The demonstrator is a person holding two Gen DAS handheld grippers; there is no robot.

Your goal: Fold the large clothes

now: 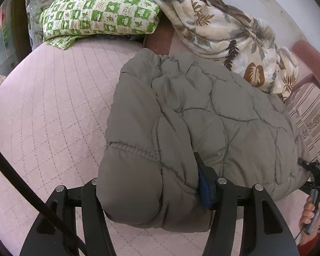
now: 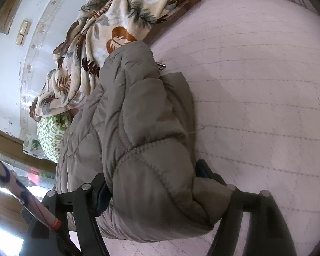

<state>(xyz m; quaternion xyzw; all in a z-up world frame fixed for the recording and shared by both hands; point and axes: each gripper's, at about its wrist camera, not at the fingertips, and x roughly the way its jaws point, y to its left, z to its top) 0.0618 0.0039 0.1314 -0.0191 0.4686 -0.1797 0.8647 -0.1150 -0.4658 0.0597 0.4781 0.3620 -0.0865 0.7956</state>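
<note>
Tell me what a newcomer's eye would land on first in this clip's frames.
The puffy grey quilted jacket dominates both views, bunched on the pink quilted bedspread with each hand-held gripper, left and right, closed on a thick fold. Behind it lie a leaf-print blanket and a green-checked pillow.

Bare quilt (image 1: 53,111) left; blanket (image 1: 224,27) behind

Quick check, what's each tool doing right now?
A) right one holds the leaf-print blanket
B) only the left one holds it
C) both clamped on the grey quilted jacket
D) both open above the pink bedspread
C: the left tool has a fold of the grey quilted jacket bunched between its fingers, and the right tool grips the same padded fabric.
</note>
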